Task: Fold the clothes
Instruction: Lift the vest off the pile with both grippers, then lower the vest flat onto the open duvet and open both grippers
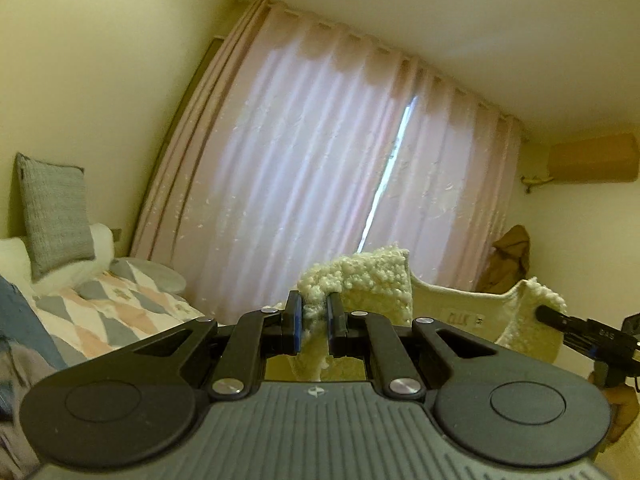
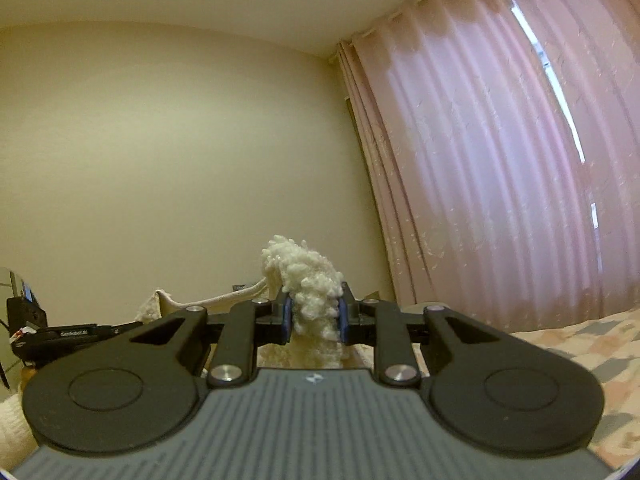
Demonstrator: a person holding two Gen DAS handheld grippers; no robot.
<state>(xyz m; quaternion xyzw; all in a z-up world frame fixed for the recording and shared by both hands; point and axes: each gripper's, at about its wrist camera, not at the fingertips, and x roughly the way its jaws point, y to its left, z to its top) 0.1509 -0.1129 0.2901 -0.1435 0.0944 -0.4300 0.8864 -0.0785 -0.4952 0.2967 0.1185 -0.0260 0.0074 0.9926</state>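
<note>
garment: cream-white fleecy bouclé garment, held up in the air in front of the pink pleated curtain, above the bed with the pastel diamond-patterned cover.

left tool: black two-finger tool with blue pads, clenched on a bunched fold of the garment's edge; fleece bulges up above the pads and a strip hangs down between the fingers. tool points roughly level, view rolled so the curtain leans.

right tool: same build, clenched on another thick tuft of the same garment; fleece stands up above the pads and hangs below them.

in the left wrist view the right tool shows at the right edge, its fingertip against the far corner of the garment. the smooth inner lining with a small sewn label spans between the two grip points, sagging slightly in a curve.

in the right wrist view the left tool appears at the left edge, with the garment's edge running from it toward the right tool.

surroundings: grey knitted cushion propped upright at the bed's head against the cream wall; brown item hanging in the corner to the right of the curtain, too dim to identify.
</note>
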